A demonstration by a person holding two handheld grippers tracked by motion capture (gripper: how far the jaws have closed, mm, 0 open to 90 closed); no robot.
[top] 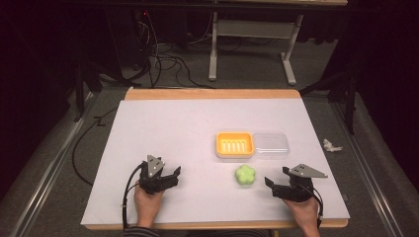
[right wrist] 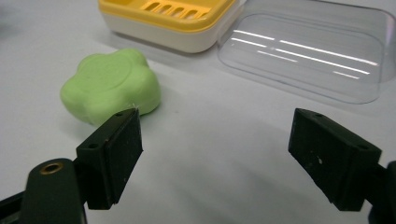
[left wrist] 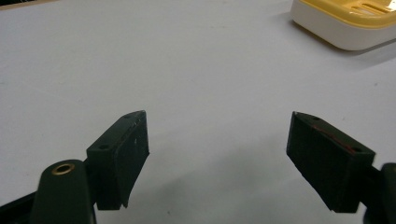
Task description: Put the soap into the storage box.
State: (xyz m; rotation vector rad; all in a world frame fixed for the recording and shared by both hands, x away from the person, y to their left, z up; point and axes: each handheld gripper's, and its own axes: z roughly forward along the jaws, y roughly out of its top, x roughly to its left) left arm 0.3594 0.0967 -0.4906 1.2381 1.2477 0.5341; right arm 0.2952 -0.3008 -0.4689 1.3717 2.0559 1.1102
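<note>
A green flower-shaped soap lies on the white table cover, just in front of a yellow soap dish. A clear plastic lid lies flat against the dish's right side. My right gripper rests near the front edge, to the right of the soap, open and holding nothing; the soap sits just beyond its left jaw. My left gripper stands open and empty at the front left, well apart from the soap and dish.
The white cover lies over a wooden table whose edge shows at the back. A crumpled white scrap lies on the floor to the right. Cables and a table frame stand beyond the far edge.
</note>
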